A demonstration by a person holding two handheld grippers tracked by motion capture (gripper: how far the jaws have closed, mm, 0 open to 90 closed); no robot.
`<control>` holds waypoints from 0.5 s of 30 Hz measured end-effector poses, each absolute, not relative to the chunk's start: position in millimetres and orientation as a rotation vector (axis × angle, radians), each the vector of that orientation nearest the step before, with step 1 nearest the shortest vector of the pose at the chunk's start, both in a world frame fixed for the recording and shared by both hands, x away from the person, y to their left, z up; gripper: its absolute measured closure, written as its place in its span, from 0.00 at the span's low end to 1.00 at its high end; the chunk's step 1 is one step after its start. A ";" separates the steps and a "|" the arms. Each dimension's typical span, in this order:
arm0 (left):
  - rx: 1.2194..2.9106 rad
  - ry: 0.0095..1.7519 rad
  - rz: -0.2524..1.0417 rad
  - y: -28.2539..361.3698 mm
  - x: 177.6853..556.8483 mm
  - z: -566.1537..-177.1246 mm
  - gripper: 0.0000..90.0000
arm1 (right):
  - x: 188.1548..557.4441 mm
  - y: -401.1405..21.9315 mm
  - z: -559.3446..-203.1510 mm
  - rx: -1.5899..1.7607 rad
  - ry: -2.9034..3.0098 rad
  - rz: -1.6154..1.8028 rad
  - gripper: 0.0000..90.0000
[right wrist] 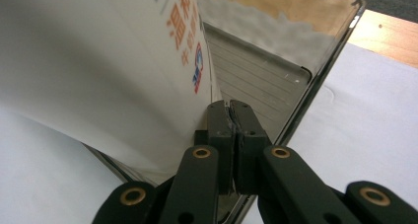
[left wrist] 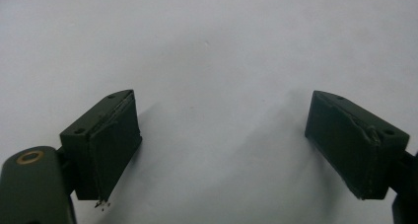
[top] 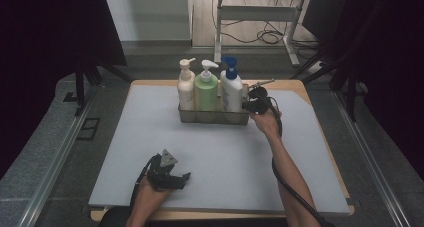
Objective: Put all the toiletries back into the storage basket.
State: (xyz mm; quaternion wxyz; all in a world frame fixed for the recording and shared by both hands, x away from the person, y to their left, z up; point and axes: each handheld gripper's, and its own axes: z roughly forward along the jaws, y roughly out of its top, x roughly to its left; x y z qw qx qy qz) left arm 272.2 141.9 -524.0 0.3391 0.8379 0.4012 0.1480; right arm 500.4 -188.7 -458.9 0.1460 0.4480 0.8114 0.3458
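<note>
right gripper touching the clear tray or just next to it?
Touching. In the right gripper view the right gripper has its fingers shut on the rim of the clear tray, beside the white bottle.

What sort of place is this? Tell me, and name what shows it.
Probably a lab recording bench: a table under a grey mat, dark curtains at the sides, loose cables on the floor behind.

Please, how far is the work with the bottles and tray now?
Done: three bottles stand in the clear tray. In hand: the right tool is shut at the tray's end wall, seemingly pinching it. Left: probably moving the tray; the left tool waits open over the mat.
</note>
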 end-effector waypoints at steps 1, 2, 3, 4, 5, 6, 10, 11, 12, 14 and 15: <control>2.182 1.044 0.386 141.9 272.3 -524.0 0.14 | 500.6 -188.2 -459.7 1.289 2.337 0.994 0.97; 2.182 1.044 0.386 141.9 272.3 -524.0 0.14 | 500.8 -187.2 -460.8 1.291 2.339 0.990 0.97; 2.182 1.044 0.386 141.9 272.3 -524.0 0.14 | 500.8 -187.2 -460.8 1.291 2.339 0.990 0.97; 2.182 1.045 0.386 141.9 272.3 -524.0 0.14 | 501.0 -186.7 -461.3 1.289 2.341 0.986 0.97; 2.182 1.045 0.386 141.9 272.2 -524.0 0.14 | 501.1 -186.4 -461.6 1.290 2.342 0.986 0.97; 2.182 1.044 0.386 141.9 272.3 -524.0 0.14 | 501.1 -186.0 -461.9 1.290 2.343 0.985 0.97; 2.182 1.044 0.386 141.9 272.3 -524.0 0.14 | 501.5 -185.2 -462.7 1.288 2.349 0.980 0.96; 2.182 1.044 0.386 141.9 272.3 -524.0 0.14 | 501.3 -184.6 -462.8 1.298 2.352 0.979 0.96; 2.182 1.045 0.386 141.9 272.2 -524.0 0.14 | 501.4 -184.5 -463.1 1.299 2.355 0.978 0.96; 2.182 1.045 0.385 141.9 272.2 -524.0 0.14 | 501.8 -184.2 -464.2 1.292 2.358 0.975 0.96; 2.182 1.044 0.386 141.9 272.3 -524.0 0.14 | 501.6 -183.9 -464.5 1.291 2.357 0.976 0.96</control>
